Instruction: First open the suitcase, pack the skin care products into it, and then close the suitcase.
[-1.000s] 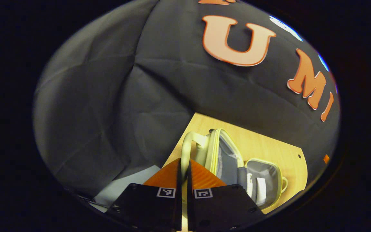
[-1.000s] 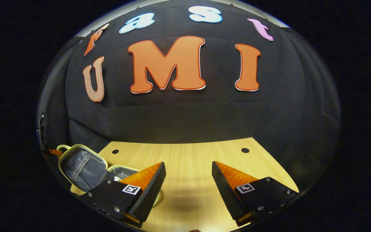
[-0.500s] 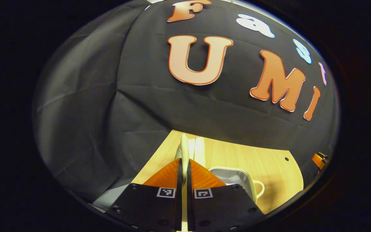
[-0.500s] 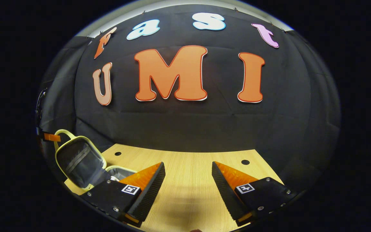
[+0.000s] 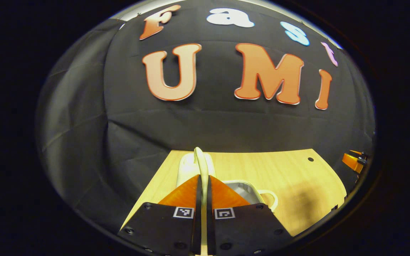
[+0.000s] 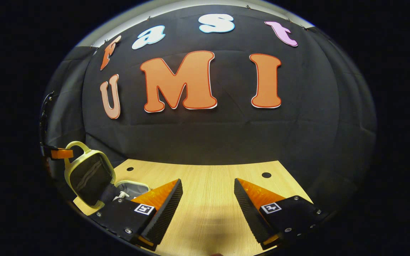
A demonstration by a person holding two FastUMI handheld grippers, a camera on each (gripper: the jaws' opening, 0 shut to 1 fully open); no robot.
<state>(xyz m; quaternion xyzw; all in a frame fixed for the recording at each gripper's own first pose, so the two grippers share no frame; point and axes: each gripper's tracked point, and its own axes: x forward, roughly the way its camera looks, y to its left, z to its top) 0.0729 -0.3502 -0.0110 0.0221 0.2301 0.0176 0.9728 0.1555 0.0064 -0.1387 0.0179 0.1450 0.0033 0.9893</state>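
Note:
The pale green suitcase stands half open on the wooden table point(image 6: 208, 217). Its lid point(image 6: 90, 174) is raised steeply, grey lining facing the base point(image 6: 135, 185). My left gripper point(image 5: 202, 176) is shut on the lid's loop handle point(image 5: 199, 160), with the lid point(image 5: 187, 167) edge-on just beyond the fingers. The base point(image 5: 244, 187) lies to the right, its own handle point(image 5: 271, 198) sticking out. A white skin care item point(image 6: 121, 194) shows inside the base. My right gripper point(image 6: 208, 188) hangs open over bare table, right of the suitcase. The left gripper point(image 6: 61, 153) shows at the handle point(image 6: 77, 145).
The table has small round holes near its back edge point(image 6: 266, 175) point(image 6: 129, 169). The black cloth wall rises directly behind the table. The right gripper point(image 5: 354, 161) shows at the far right of the left gripper view. Bare wood lies to the right of the suitcase.
The left gripper has swung the lid up by its handle, from lying open to standing steeply over the base. The right gripper stayed open and almost still.

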